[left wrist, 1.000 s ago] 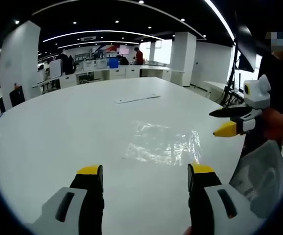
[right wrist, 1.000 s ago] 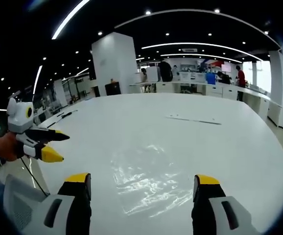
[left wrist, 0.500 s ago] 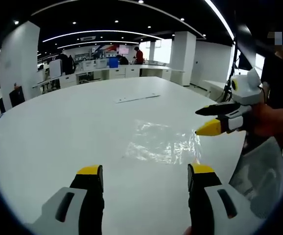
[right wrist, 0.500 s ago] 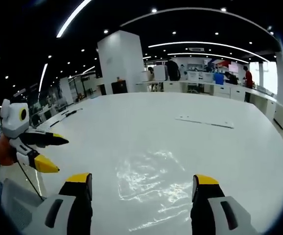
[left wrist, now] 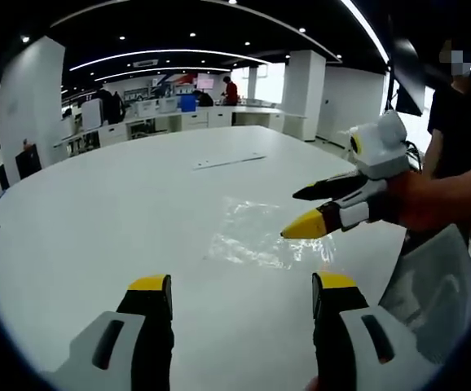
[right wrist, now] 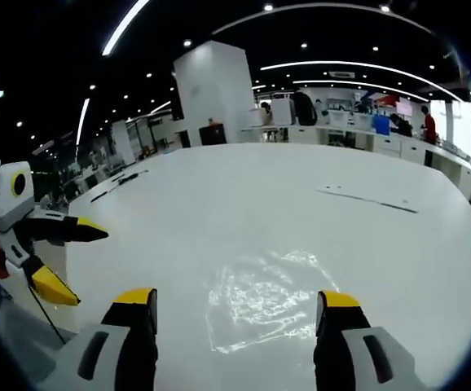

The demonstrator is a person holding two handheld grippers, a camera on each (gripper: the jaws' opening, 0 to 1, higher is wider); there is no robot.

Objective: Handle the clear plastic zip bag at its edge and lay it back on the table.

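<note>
Left gripper view: the right hand-held gripper [left wrist: 301,213], jaws spread, should descend level onto the 3 o'clock edge of the clear bag [left wrist: 260,232] lying flat on the desk [left wrist: 97,212].

Bright ceiling strip lights [left wrist: 170,55] glare off the crinkled clear plastic zip bag [right wrist: 264,297] (fisheye bends edges); distance is soft.

One clear zip bag [left wrist: 264,235]; one flat strip [left wrist: 228,163]; two grippers [left wrist: 243,295] [right wrist: 235,311]; one table [left wrist: 97,212]
</note>
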